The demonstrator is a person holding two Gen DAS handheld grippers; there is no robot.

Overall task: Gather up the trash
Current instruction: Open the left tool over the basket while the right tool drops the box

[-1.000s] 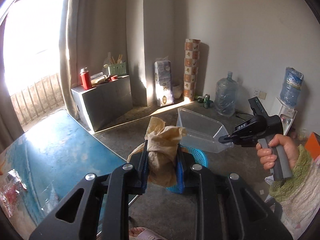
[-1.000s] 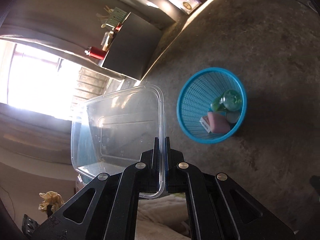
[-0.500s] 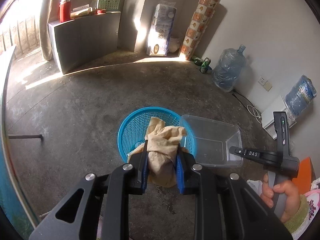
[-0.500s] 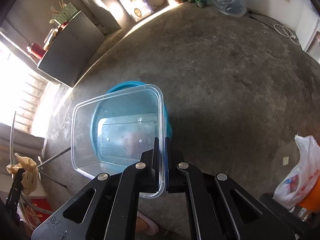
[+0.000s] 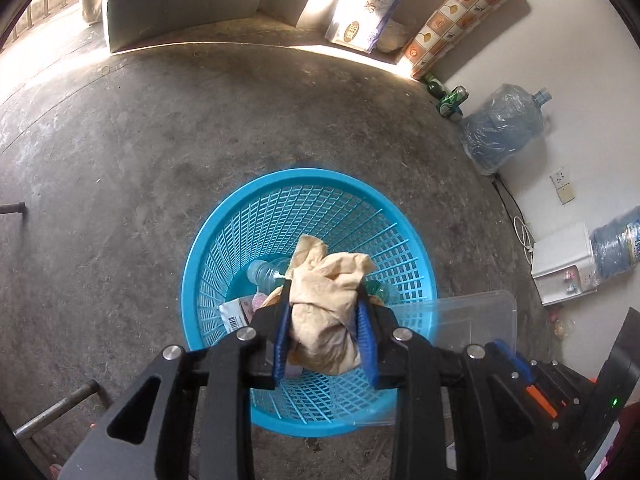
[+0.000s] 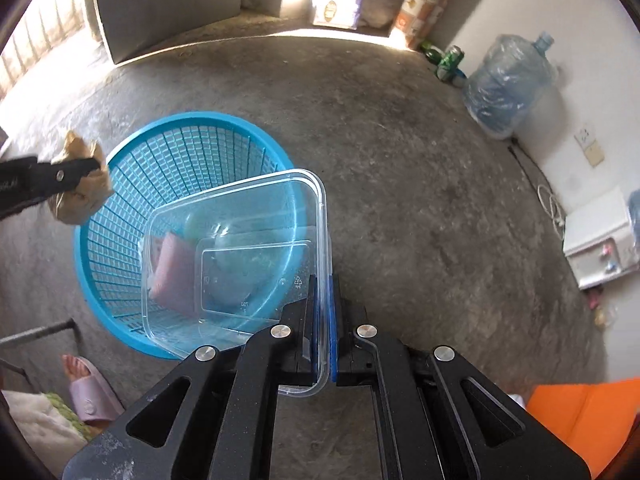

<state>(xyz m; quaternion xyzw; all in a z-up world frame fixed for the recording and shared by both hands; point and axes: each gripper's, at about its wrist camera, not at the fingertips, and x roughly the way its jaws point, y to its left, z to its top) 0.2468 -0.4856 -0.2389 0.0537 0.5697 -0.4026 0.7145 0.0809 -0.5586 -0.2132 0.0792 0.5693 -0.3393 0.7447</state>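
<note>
Left wrist view: the left tool (image 5: 324,320) has its blue-padded fingers (image 5: 280,332) clamped on a crumpled tan paper wad (image 5: 324,304), held directly above the round blue plastic mesh basket (image 5: 224,240). The wad sits inside the ring of the rim, apart from the mesh walls. In the basket bottom lie a clear plastic bottle (image 5: 266,274) and a white packet with a barcode (image 5: 236,316). A clear rectangular plastic container (image 5: 472,312) overlaps the basket's right rim, with the right tool (image 5: 516,354) at its far end. Bare grey concrete floor (image 5: 140,152) lies open to the left and beyond the basket; a metal table leg (image 5: 56,410) stands at lower left. Against the far wall stand a pack of tissue rolls (image 5: 368,8), a patterned roll (image 5: 452,20), green cans (image 5: 450,100) and a large blue water jug (image 5: 504,128).

Right wrist view: the right tool (image 6: 324,320) is closed narrow on the rim of the clear container (image 6: 240,264), which tilts over the basket's (image 6: 120,184) near-right side, its body inside the rim line. A pink packet (image 6: 172,272) shows through it. At the left edge, the left tool (image 6: 60,180) holds the paper wad (image 6: 80,188) over the basket's left rim. Open floor (image 6: 420,200) spreads right. A foot in a pink slipper (image 6: 86,388) stands just beside the basket; a white appliance (image 6: 600,236) sits by the wall and an orange object (image 6: 580,420) at lower right.
</note>
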